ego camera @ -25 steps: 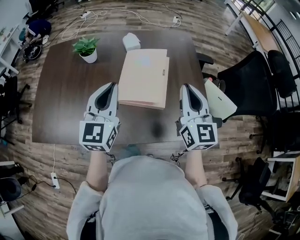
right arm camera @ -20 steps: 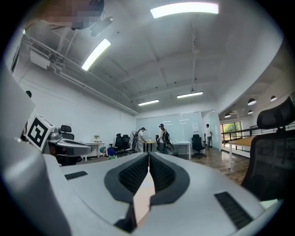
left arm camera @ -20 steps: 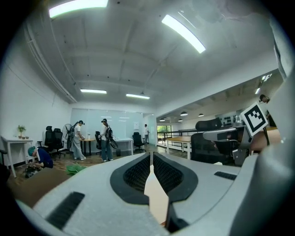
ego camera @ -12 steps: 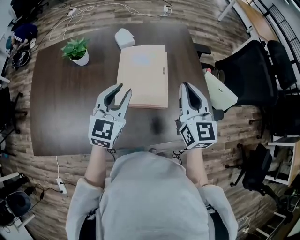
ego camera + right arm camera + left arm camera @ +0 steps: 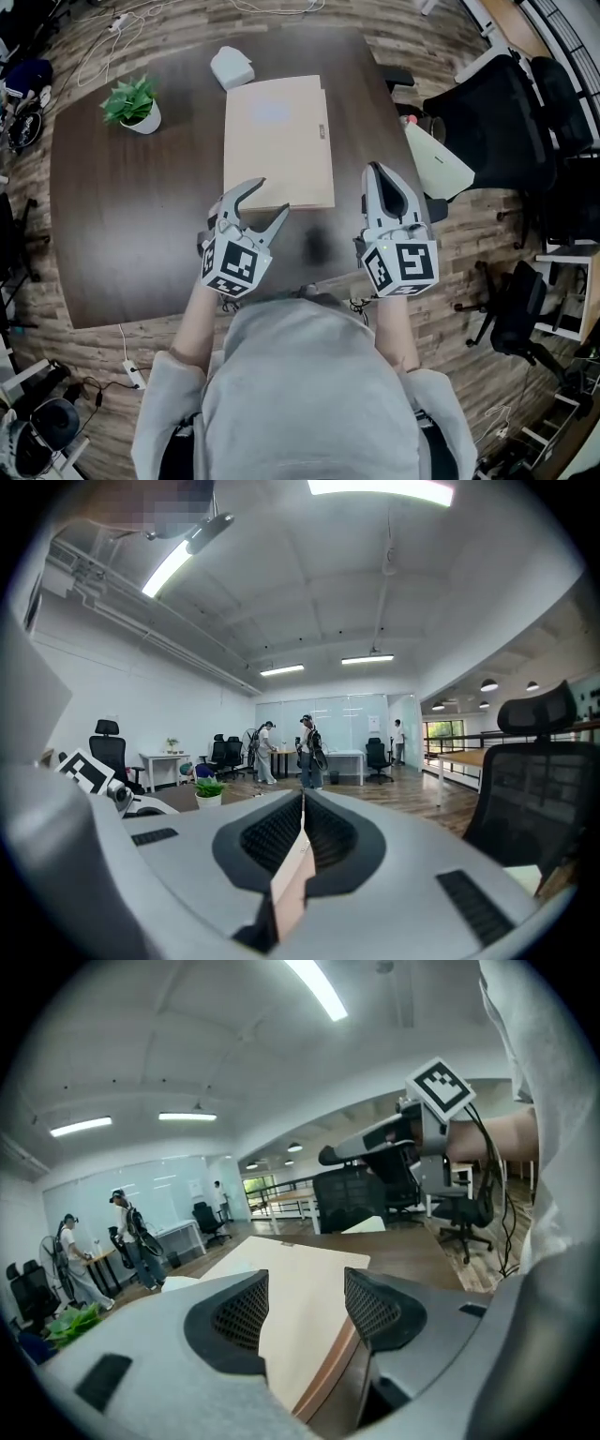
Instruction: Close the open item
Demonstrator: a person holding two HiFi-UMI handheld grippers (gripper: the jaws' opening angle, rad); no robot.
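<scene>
A flat tan box point(image 5: 277, 141) with a small clasp on its right edge lies on the dark table point(image 5: 141, 206). My left gripper point(image 5: 270, 198) hovers at the box's near left corner; its jaws have just been opening and now stand open. In the left gripper view the box point(image 5: 281, 1269) shows through the gap between the pads point(image 5: 244, 1312), and nothing touches them. To the right of the box, my right gripper point(image 5: 378, 171) is shut, its jaws together point(image 5: 302, 803). A tan sliver shows in its slit; the head view shows it holding nothing.
A potted plant point(image 5: 131, 103) stands at the table's far left, and a white object point(image 5: 231, 67) lies beyond the box. Black office chairs point(image 5: 487, 122) and a pale panel point(image 5: 436, 164) crowd the right side. Several people stand far off point(image 5: 305, 752).
My left gripper has come down and rightward to the box's near corner, rolled, and its jaws went from shut to open. My right gripper sank slightly and stayed shut.
</scene>
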